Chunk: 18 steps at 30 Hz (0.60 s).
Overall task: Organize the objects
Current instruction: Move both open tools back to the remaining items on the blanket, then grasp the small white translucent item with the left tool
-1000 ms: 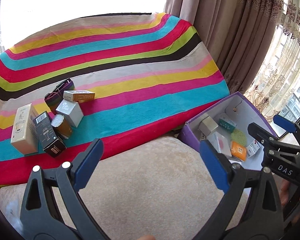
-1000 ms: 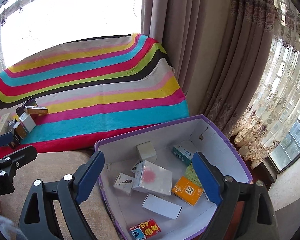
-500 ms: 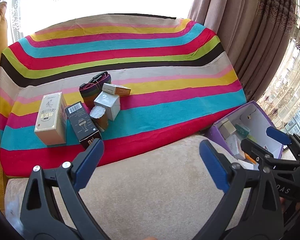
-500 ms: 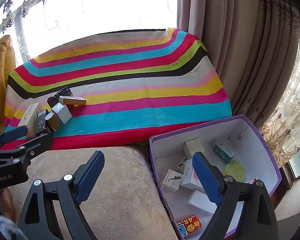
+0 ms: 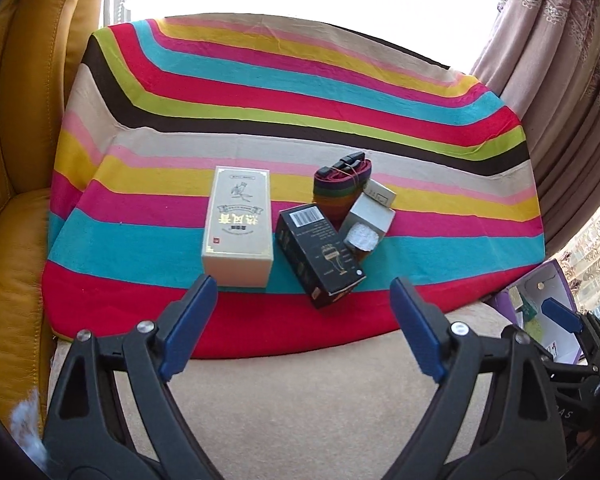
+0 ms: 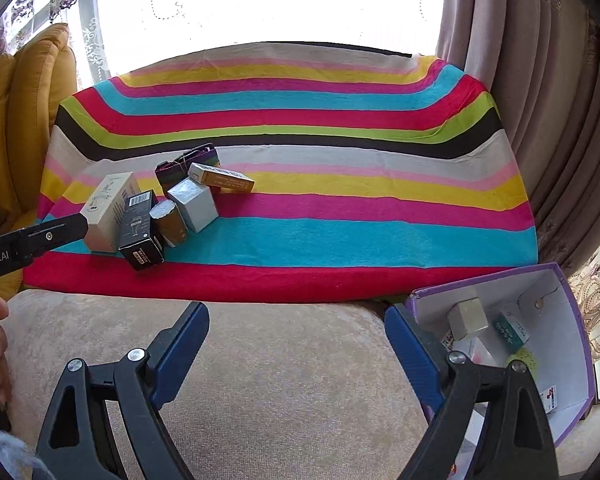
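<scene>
"Robot.AI" on left gripper

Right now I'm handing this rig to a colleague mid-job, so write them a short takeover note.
Left gripper: empty, jaws closing, nothing between them, aimed at the pile.
Right gripper: open, empty, over the beige cushion.
Pile on the striped cloth: cream box, black box, silver box, foil-topped jar, striped strap roll, orange-brown box.
Done: several small boxes already in the purple bin.
Left: move the pile into the bin.
</scene>
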Each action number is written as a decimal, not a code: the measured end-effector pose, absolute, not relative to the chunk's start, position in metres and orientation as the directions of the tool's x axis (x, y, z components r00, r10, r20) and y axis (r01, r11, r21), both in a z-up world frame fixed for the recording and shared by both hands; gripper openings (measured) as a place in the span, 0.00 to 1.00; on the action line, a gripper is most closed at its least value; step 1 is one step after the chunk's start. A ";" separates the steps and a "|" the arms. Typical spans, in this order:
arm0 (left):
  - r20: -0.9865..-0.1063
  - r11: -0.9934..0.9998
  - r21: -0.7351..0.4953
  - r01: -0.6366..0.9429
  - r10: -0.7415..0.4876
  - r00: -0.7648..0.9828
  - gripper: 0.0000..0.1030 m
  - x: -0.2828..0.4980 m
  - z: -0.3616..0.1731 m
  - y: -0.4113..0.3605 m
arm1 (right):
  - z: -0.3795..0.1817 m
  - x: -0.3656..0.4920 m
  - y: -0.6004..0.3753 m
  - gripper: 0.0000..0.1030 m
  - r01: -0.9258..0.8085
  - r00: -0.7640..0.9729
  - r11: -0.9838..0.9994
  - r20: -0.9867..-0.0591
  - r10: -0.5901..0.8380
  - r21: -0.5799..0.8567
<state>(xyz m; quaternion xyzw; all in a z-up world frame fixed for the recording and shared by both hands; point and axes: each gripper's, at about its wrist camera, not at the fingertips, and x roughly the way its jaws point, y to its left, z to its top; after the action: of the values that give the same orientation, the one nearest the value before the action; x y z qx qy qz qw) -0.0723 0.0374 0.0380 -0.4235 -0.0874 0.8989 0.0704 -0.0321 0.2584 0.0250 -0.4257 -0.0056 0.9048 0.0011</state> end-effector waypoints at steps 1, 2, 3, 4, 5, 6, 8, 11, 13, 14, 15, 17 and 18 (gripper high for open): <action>-0.753 -0.975 -0.219 -0.038 0.194 -0.629 0.87 -0.075 0.037 0.033 | 0.025 -0.035 0.255 0.88 0.011 -0.636 -1.000 -0.771 0.003 -0.013; -0.757 -0.974 -0.223 -0.028 0.191 -0.625 0.87 -0.078 0.035 0.028 | 0.024 -0.037 0.252 0.88 0.020 -0.634 -1.000 -0.774 -0.003 -0.012; -0.762 -0.974 -0.226 -0.020 0.189 -0.619 0.87 -0.082 0.033 0.025 | 0.023 -0.040 0.249 0.88 0.030 -0.630 -0.999 -0.777 -0.009 -0.012; -0.766 -0.975 -0.223 -0.011 0.183 -0.617 0.87 -0.085 0.033 0.023 | 0.022 -0.043 0.246 0.88 0.038 -0.626 -0.999 -0.780 -0.013 -0.014; -0.766 -0.975 -0.220 -0.008 0.178 -0.618 0.86 -0.088 0.033 0.022 | 0.022 -0.046 0.243 0.88 0.046 -0.622 -0.999 -0.783 -0.017 -0.014; -0.763 -0.976 -0.217 -0.018 0.181 -0.620 0.86 -0.089 0.034 0.023 | 0.022 -0.049 0.241 0.88 0.055 -0.621 -0.998 -0.783 -0.024 -0.013; -0.756 -0.973 -0.222 -0.069 0.216 -0.618 0.84 -0.092 0.037 0.031 | 0.022 -0.054 0.236 0.88 0.075 -0.623 -0.997 -0.781 -0.039 -0.010; -0.755 -0.962 -0.221 -0.162 0.274 -0.596 0.79 -0.098 0.039 0.050 | 0.019 -0.062 0.232 0.88 0.074 -0.619 -0.997 -0.785 -0.029 -0.022; -0.760 -0.954 -0.183 -0.238 0.290 -0.581 0.78 -0.102 0.038 0.068 | 0.017 -0.063 0.233 0.88 0.063 -0.617 -0.998 -0.786 -0.025 -0.018; -0.767 -0.948 -0.162 -0.274 0.296 -0.570 0.77 -0.105 0.038 0.077 | 0.016 -0.063 0.235 0.88 0.056 -0.617 -0.998 -0.786 -0.023 -0.015; -0.774 -0.941 -0.143 -0.307 0.300 -0.558 0.77 -0.108 0.036 0.086 | 0.014 -0.062 0.237 0.88 0.049 -0.618 -0.999 -0.786 -0.024 -0.009; -0.787 -0.926 -0.104 -0.364 0.300 -0.538 0.73 -0.115 0.032 0.101 | 0.013 -0.061 0.242 0.88 0.031 -0.619 -0.999 -0.785 -0.024 0.006; -0.794 -0.919 -0.084 -0.384 0.295 -0.532 0.71 -0.119 0.030 0.107 | 0.012 -0.061 0.244 0.88 0.024 -0.620 -1.000 -0.784 -0.027 0.015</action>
<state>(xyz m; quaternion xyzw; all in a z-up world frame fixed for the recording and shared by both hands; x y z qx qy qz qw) -0.1191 0.1066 0.0297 -0.4431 0.0503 0.8737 0.1943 -0.0606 0.2441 0.0124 -0.4359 0.0016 0.8999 -0.0140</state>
